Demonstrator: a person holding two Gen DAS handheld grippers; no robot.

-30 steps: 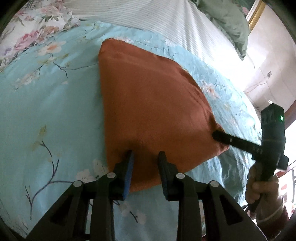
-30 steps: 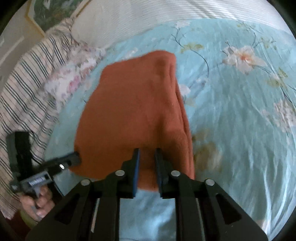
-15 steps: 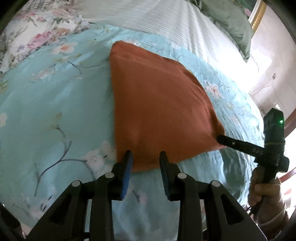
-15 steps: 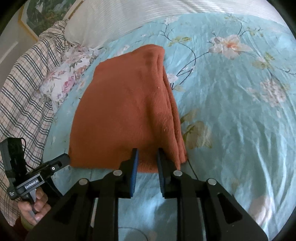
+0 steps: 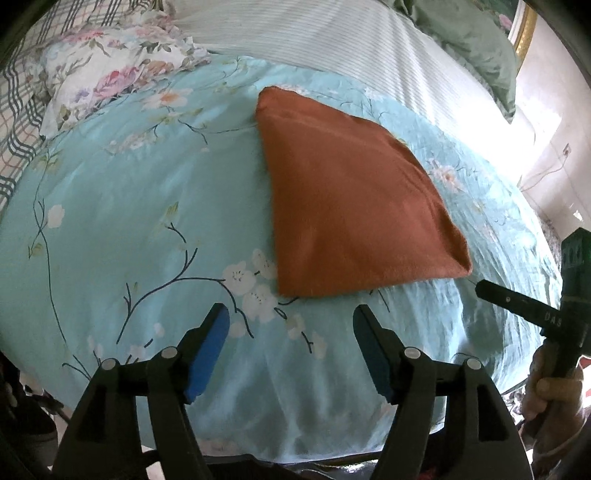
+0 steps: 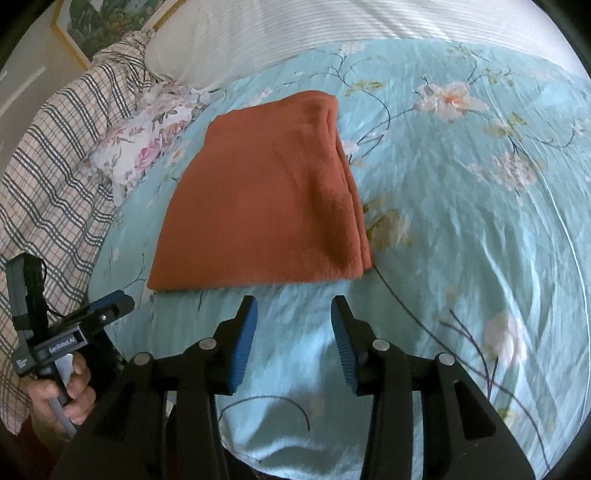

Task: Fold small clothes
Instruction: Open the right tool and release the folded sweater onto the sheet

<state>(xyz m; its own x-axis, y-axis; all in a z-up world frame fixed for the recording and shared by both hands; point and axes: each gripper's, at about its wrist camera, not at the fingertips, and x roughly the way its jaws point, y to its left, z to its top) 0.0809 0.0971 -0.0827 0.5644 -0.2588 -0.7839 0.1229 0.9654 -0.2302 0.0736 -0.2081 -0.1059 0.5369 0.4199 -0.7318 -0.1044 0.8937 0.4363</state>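
Note:
A rust-orange cloth [image 5: 351,206] lies folded flat on the light blue floral bedspread [image 5: 129,221]; in the right wrist view [image 6: 266,206] its stacked layers show along the right edge. My left gripper [image 5: 291,321] is open and empty, just short of the cloth's near edge. My right gripper [image 6: 294,314] is open and empty, just short of the same cloth's near edge. Each gripper shows in the other's view, the right one [image 5: 517,299] at the right, the left one [image 6: 99,310] at the lower left.
A floral pillow [image 5: 103,74] and a plaid cloth [image 6: 48,155] lie at the left side of the bed. A striped white sheet [image 5: 332,40] and a green pillow [image 5: 476,48] lie beyond the cloth. A framed picture [image 6: 96,26] hangs on the wall.
Both grippers have let go of the cloth's near edge, opened, and drawn back from it. The cloth now lies flat on the bedspread.

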